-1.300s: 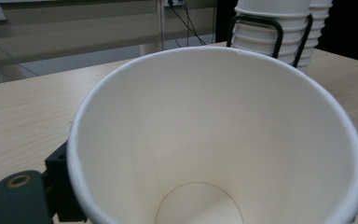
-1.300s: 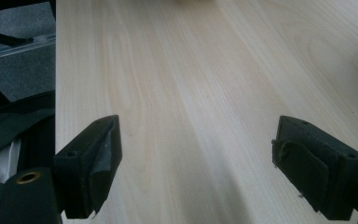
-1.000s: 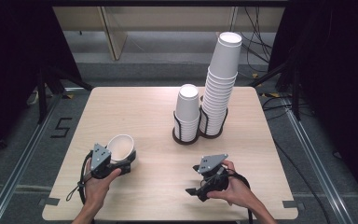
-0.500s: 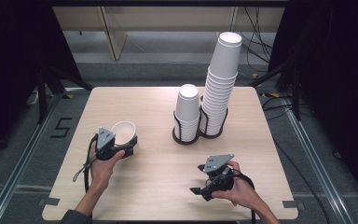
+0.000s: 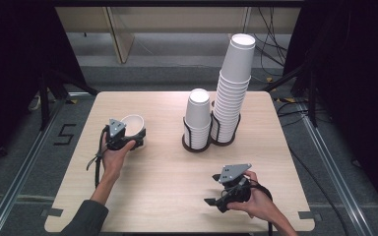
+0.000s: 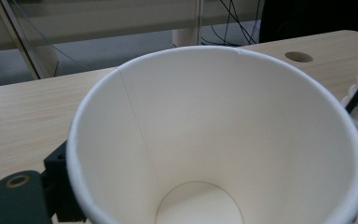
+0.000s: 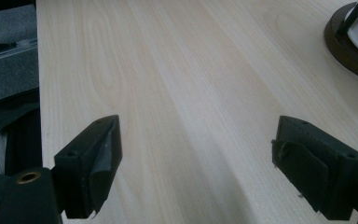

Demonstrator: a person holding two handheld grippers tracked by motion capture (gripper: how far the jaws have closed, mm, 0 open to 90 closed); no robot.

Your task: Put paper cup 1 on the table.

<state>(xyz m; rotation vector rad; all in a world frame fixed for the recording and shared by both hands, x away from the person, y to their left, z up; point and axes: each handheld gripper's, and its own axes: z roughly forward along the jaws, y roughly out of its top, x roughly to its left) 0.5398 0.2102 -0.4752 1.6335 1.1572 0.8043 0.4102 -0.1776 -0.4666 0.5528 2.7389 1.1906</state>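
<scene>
- The left gripper (image 5: 134,139) sits at about nine o'clock on the table (image 5: 152,196), held up in the person's left hand (image 5: 112,157), whose forearm and dark sleeve (image 5: 86,219) enter from the seven o'clock corner.
- Its jaws pinch a single white paper cup (image 5: 133,129) by the wall; the cup is tilted, with its open mouth turned up and toward the high camera.
- In the left gripper view the paper cup (image 6: 223,140) opens toward the lens, showing its inner seam and round base, with one black jaw pressed against its outer wall at seven o'clock in that picture.
- Near the table's centre, toward one o'clock, stands a short stack of cups (image 5: 198,115), upside down in a dark wire holder (image 5: 197,141).
- Just beside it on the right, touching holder to holder, rises a tall stack of cups (image 5: 234,83), also upside down, leaning slightly to the right at its top.
- The right gripper (image 5: 215,202) is at about five o'clock on the table, low over the wood in the person's right hand (image 5: 253,199), pointing toward eight o'clock, with its grey plate on top.
- In the right gripper view its jaws stand spread wide apart with bare wood between them, holding nothing; a holder's dark round base (image 7: 349,42) shows at two o'clock in that picture.
</scene>
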